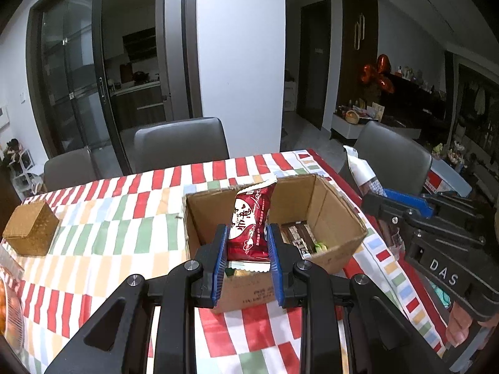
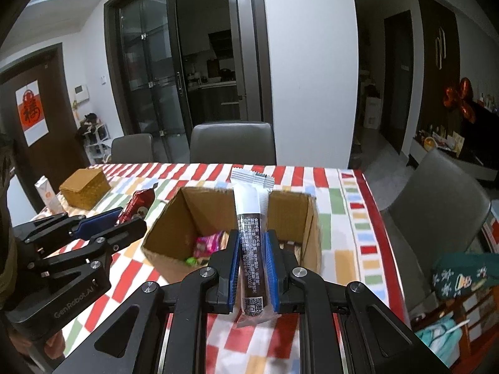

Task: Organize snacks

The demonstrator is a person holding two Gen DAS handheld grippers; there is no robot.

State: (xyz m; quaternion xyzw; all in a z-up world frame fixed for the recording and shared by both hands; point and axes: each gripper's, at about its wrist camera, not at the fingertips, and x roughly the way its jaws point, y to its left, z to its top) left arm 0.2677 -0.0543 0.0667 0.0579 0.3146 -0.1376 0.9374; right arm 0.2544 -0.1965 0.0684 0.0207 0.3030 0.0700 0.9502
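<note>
An open cardboard box (image 1: 330,205) (image 2: 168,218) stands on the striped tablecloth with several snack packets at its bottom. My left gripper (image 1: 246,233) is shut on a red snack packet (image 1: 249,218) and holds it upright over the box's near edge; the packet also shows in the right wrist view (image 2: 137,205). My right gripper (image 2: 252,240) is shut on a long dark and white snack bar (image 2: 251,227), upright above the box's near right side. The bar's white top also shows in the left wrist view (image 1: 358,165).
A small woven box (image 1: 31,227) (image 2: 84,191) sits on the table (image 1: 124,218) at the left. A carton (image 2: 48,194) stands near it. Grey chairs (image 1: 181,143) line the far side and the right end. A bag of oranges (image 1: 9,305) lies at the left edge.
</note>
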